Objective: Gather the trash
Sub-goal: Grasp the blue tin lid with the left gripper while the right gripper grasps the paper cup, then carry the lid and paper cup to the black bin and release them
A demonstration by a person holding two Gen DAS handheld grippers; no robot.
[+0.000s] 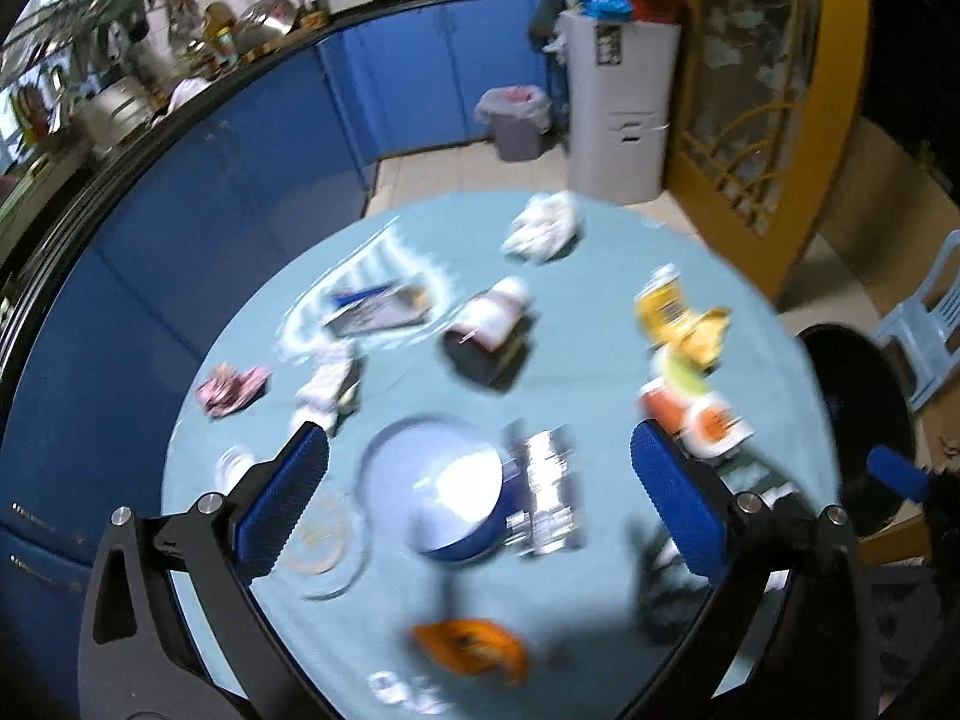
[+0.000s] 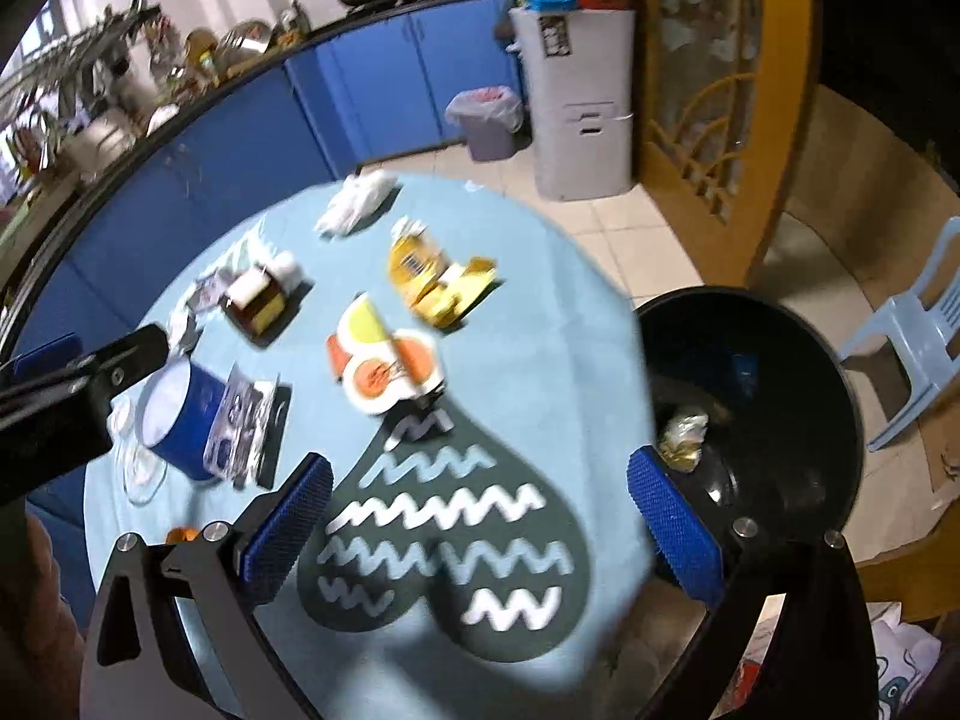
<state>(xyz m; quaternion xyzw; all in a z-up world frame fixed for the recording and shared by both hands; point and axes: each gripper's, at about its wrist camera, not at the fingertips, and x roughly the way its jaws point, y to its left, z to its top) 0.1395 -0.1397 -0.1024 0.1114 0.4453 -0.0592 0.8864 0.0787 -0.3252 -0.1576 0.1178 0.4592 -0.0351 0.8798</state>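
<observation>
Blue kitchen cabinets (image 1: 252,192) curve round the back, with tiled floor (image 2: 606,228) free beyond the round surface (image 1: 588,360). Black bin (image 2: 780,396) sits right against the surface's edge, a crumpled wrapper (image 2: 684,432) inside. Trash litters the surface: orange carton (image 2: 384,372), yellow packet (image 2: 438,282), blue tub (image 1: 462,504), white tissue (image 1: 543,228). Left gripper (image 1: 480,480) and right gripper (image 2: 480,516) hover, fingers released, empty.

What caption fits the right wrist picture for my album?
Open right gripper hovers empty over a blue table strewn with trash, beside a black bin.
</observation>
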